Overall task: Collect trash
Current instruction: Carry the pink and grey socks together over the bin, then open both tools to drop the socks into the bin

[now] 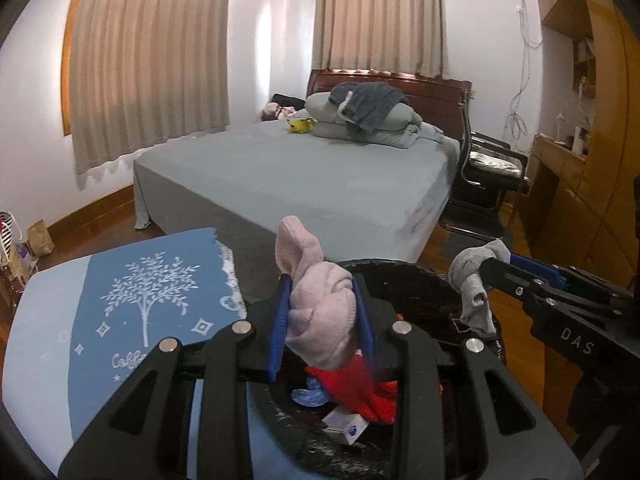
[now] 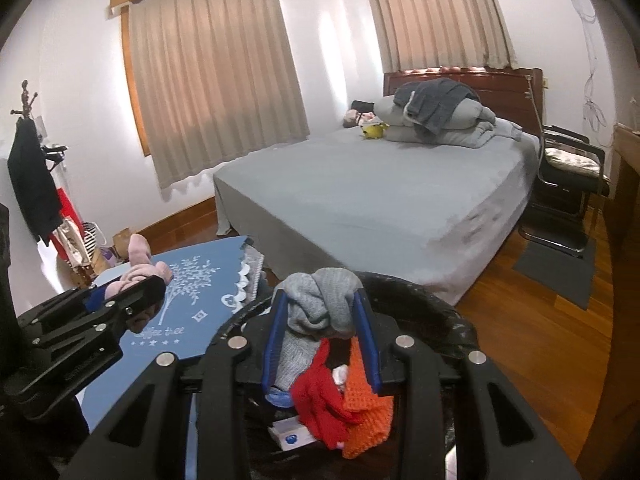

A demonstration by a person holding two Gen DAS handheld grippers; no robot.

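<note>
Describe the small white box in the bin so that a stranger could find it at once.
Start from the black trash bin beside the blue tablecloth. Among the things in it, the white box lies by the red cloth and orange knit. It alone is stiff and white, with a blue mark.

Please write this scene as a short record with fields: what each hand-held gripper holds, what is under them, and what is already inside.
left hand-held gripper: shut on pink knotted sock
right hand-held gripper: shut on grey knotted sock
below both: black bin
already in bin: red cloth, orange knit, small white box
beside bin: blue tablecloth
</note>
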